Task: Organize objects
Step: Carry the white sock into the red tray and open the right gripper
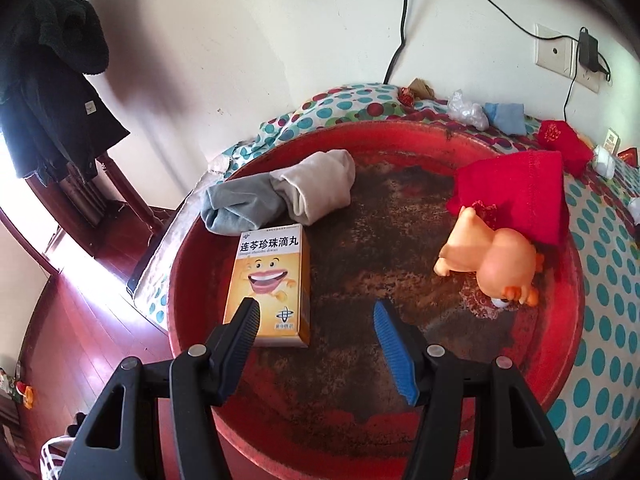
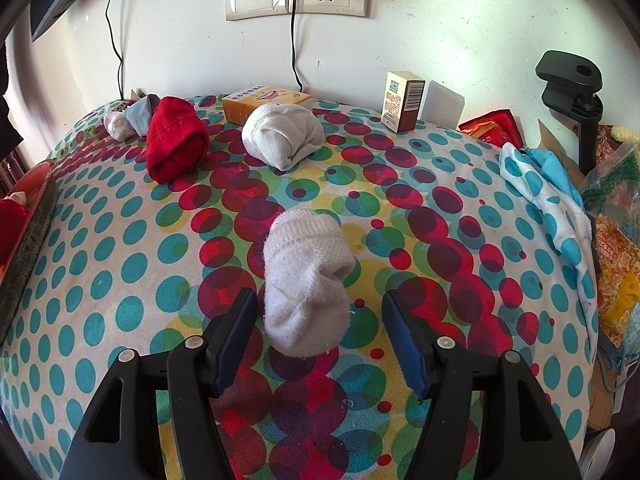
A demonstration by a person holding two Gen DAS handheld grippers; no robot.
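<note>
**Right wrist: sock lined up for pickup**

Right wrist view puts a rolled white sock (image 2: 306,280) on the dotted cloth (image 2: 120,272), lying between my right gripper's (image 2: 320,312) spread fingers, untouched. I judge this the grasp step: next I must lower, centre and squeeze the soft roll. My left gripper (image 1: 316,320) hangs released and empty over the red basin (image 1: 576,280), which already holds a box (image 1: 270,276), grey socks (image 1: 280,196), a red cloth (image 1: 520,192) and a toy (image 1: 492,264).
</note>
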